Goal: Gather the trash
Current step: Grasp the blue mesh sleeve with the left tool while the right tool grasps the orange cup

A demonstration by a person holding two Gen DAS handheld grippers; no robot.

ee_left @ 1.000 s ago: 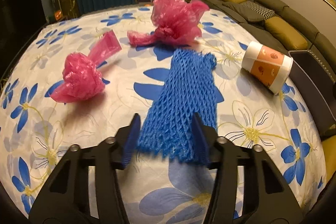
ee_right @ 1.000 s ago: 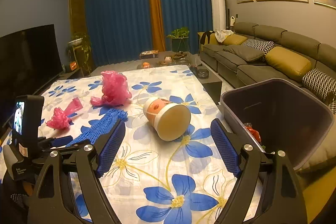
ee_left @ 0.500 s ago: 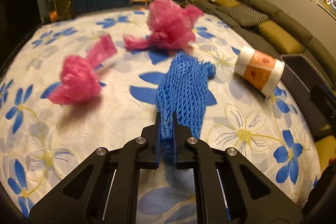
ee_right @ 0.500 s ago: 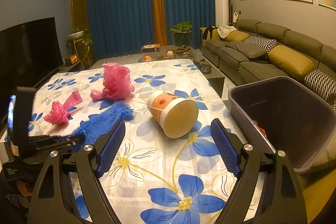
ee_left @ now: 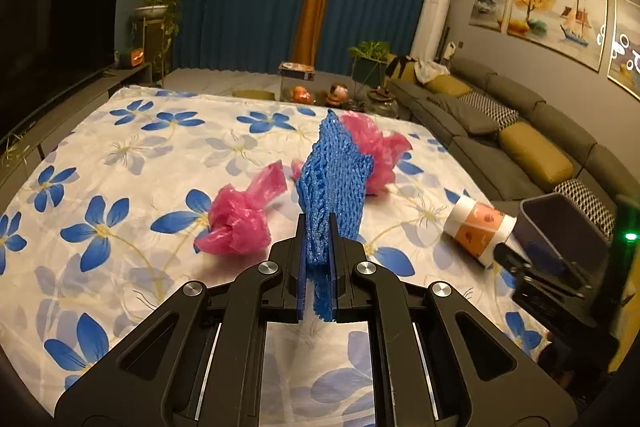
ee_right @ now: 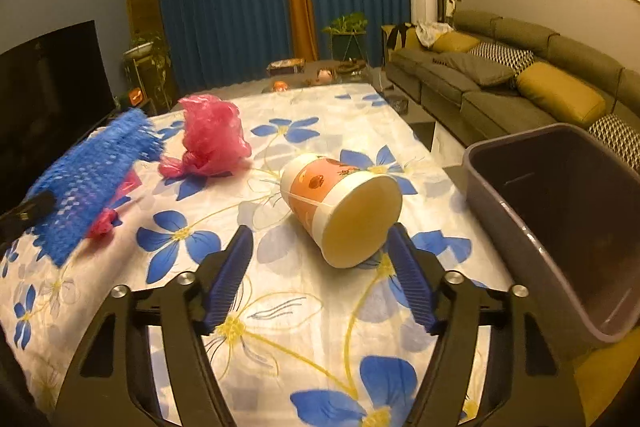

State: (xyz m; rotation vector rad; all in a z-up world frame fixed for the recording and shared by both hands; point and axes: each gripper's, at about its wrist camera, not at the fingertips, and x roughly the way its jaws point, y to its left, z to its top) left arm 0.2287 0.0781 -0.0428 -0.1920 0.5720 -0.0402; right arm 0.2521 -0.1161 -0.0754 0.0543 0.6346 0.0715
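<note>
**Blue Mesh Being Held Clamped, Paper Cup Being Framed by Spread Jaws**

Jaws of the left gripper point(ee_left: 318, 259) are being kept pressed together on the lower end of a blue foam net sleeve point(ee_left: 334, 183), which is being held up off the flowered tablecloth point(ee_left: 120, 155) and is rising past the fingertips. Behind it, partly hidden, a large crumpled pink plastic bag point(ee_left: 376, 151) is being seen on the cloth, and a smaller pink bag point(ee_left: 240, 219) is lying just left of the gripper's tips. In the right wrist view the same sleeve point(ee_right: 88, 179) is being seen at the left, lifted clear of the table, with the smaller pink bag point(ee_right: 104, 219) partly hidden beneath it and the larger one point(ee_right: 212, 139) resting farther back.

Jaws of the right gripper point(ee_right: 320, 283) are being held wide apart, with nothing being gripped between them. A paper cup point(ee_right: 340, 207) is lying on its side on the cloth just ahead of the blue pads point(ee_right: 230, 283), its base turned toward the camera; whether the right pad is touching it cannot be told. From the left wrist view the cup point(ee_left: 478, 231) is being seen near the right table edge, next to a dark grey bin point(ee_left: 560, 239). That bin point(ee_right: 516, 227) is standing beside the table's right edge, its opening facing up.
</note>
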